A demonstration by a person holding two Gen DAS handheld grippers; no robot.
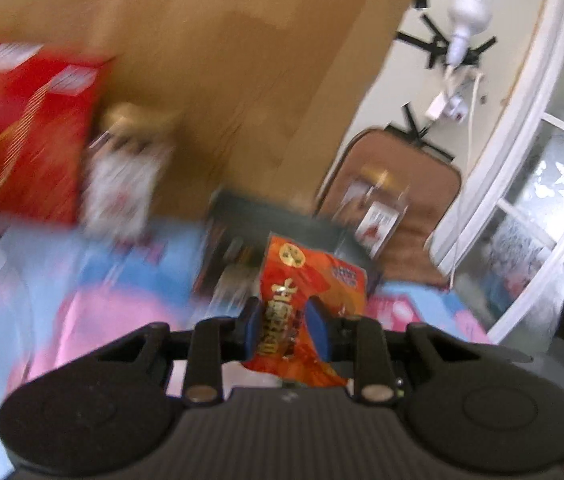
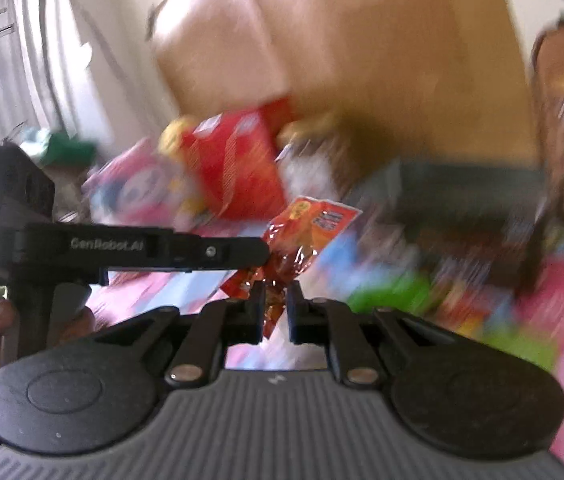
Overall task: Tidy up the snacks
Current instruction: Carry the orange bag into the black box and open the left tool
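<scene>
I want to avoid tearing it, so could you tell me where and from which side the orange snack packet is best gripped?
Probably across its crumpled lower end, coming from below along its length. The orange snack packet is a thin, flat pouch standing upright; its gathered end gives the jaws firm folds. The left gripper and the right gripper both pinch it there, leaving the printed top free.

Black left gripper, blue pads; black right gripper, 2 silver rivets.

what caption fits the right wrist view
Both tongs, right and left, pinch one orange snack packet above blurred snacks.
</scene>
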